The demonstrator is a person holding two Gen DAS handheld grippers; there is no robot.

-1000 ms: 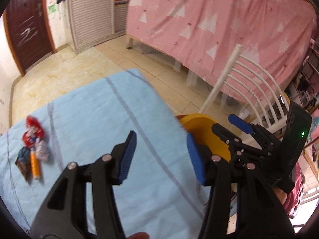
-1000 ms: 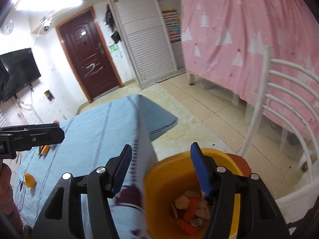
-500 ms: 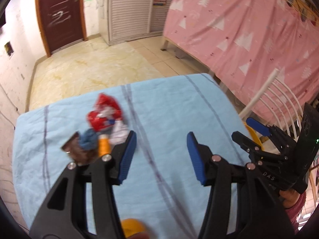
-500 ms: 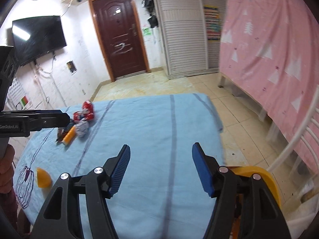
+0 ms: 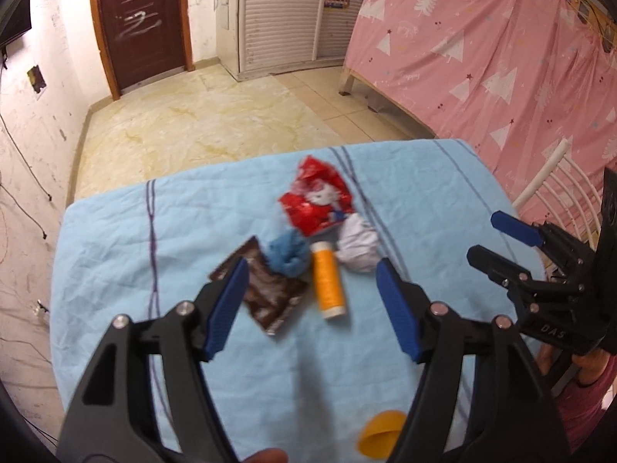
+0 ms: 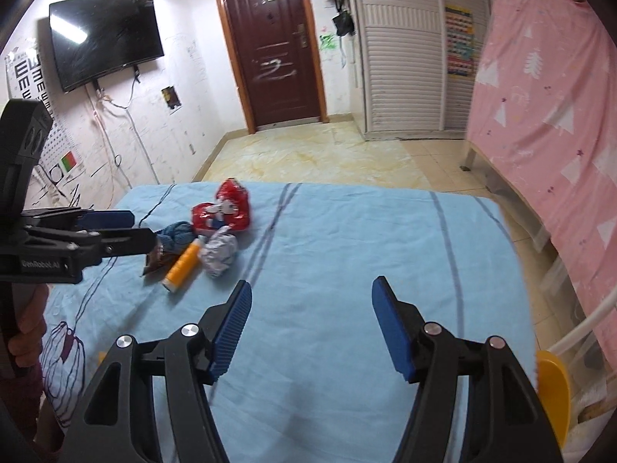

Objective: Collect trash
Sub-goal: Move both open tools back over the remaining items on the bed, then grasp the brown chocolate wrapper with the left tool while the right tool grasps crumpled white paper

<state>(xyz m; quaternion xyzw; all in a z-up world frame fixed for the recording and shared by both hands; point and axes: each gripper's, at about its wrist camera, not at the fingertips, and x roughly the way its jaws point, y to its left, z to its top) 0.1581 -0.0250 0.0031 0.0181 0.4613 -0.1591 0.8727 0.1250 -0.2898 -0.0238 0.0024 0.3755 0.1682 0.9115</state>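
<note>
A pile of trash lies on the light blue tablecloth (image 5: 185, 223): a red wrapper (image 5: 318, 202), a blue crumpled wad (image 5: 288, 251), a white crumpled paper (image 5: 358, 244), an orange tube (image 5: 327, 279) and a brown wrapper (image 5: 266, 289). My left gripper (image 5: 310, 306) is open and empty, just short of the pile. My right gripper (image 6: 310, 326) is open and empty over the cloth, right of the pile; it also shows in the left wrist view (image 5: 497, 239). The pile shows in the right wrist view too: red wrapper (image 6: 225, 210), orange tube (image 6: 183, 264), white paper (image 6: 219, 250).
An orange scrap (image 5: 381, 436) lies on the cloth near me. The yellow bin's rim (image 6: 553, 389) shows past the table's right edge, beside a white chair (image 5: 555, 185). A pink curtain (image 6: 547, 115) hangs on the right. A door (image 6: 275, 54) and TV (image 6: 104, 42) stand beyond.
Both grippers have swung left from the yellow bin to face the table. The trash pile has come from the left edge to the centre of the left view and looks closer.
</note>
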